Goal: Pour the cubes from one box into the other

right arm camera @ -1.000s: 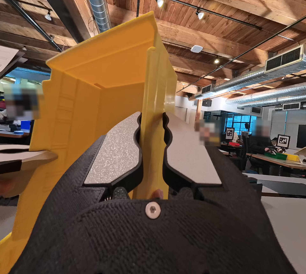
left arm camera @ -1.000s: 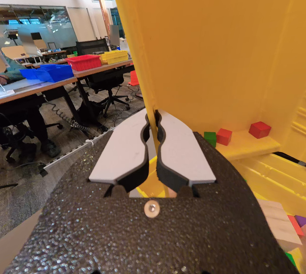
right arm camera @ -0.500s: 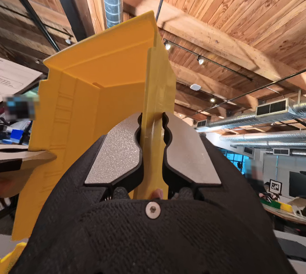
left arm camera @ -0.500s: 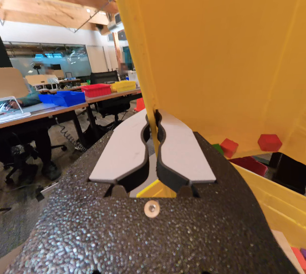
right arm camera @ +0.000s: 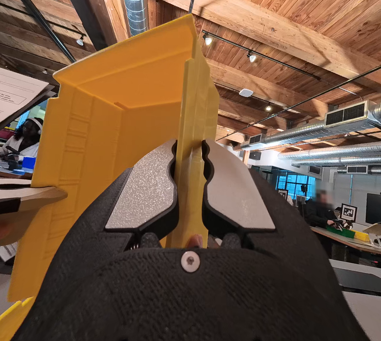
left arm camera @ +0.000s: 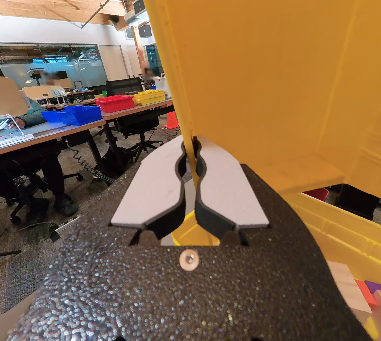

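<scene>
I hold a yellow box (left arm camera: 268, 62) tipped steeply on end, open side toward me, with both grippers. My left gripper (left arm camera: 190, 143) is shut on its left wall edge. My right gripper (right arm camera: 189, 143) is shut on its right wall edge (right arm camera: 191, 166); the box (right arm camera: 92, 145) fills that view's left, and the left gripper's finger (right arm camera: 31, 197) shows at its far side. No cubes show inside the held box. Below it lies a second yellow box (left arm camera: 329, 238), with red, purple and pale wooden cubes (left arm camera: 362, 291) in it at the lower right.
Office desks at the left carry blue bins (left arm camera: 80, 114), a red bin (left arm camera: 115, 103) and yellow bins (left arm camera: 149, 95). A seated person (left arm camera: 31, 120), office chairs and an orange cone (left arm camera: 171, 120) stand beyond. The right wrist view looks up at a wooden ceiling (right arm camera: 288, 1) and ducts.
The held box has tipped up further. The three cubes on its lower lip, two red and one green, have slid off and no longer show in it.
</scene>
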Tool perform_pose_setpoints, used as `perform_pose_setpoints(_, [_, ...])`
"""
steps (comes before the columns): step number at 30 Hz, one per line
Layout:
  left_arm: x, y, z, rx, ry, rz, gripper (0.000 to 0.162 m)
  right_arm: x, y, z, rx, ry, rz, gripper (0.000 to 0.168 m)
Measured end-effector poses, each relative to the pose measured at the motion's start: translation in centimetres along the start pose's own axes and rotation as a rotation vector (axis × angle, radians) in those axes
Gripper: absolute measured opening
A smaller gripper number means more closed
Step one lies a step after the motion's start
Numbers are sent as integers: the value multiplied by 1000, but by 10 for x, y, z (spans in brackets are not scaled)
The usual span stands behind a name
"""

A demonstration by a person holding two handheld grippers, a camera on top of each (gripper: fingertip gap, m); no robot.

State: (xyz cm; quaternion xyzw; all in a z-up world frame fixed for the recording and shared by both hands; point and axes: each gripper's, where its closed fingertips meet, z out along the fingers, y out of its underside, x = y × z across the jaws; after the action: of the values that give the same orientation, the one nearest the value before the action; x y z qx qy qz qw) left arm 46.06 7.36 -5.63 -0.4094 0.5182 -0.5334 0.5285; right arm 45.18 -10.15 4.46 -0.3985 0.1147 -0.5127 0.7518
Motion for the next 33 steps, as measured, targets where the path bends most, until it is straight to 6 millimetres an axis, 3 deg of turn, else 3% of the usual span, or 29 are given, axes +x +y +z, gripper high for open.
perform_pose_setpoints(6, [5,-15,-22,-41,20,34,3,1,-14,-4,-77,31,10,20])
perform_pose_setpoints(11, [-9,-59,-75,-49,-81,58,3,-19,-51,-9,-141,73,77,17])
perform_pose_setpoints(15, [-30,-83,-124,-75,-183,5,1,-52,-73,-10,-197,68,167,15])
perform_pose_setpoints(21, [-68,-92,-205,-165,-304,46,1,-121,-90,-18,-281,9,279,14])
perform_pose_setpoints(27, [-111,-79,-282,-327,-381,52,2,-204,-89,-25,-419,-123,405,17])
perform_pose_setpoints(33, [-164,-53,-375,-516,-487,58,3,-314,-83,-42,-584,-275,524,19])
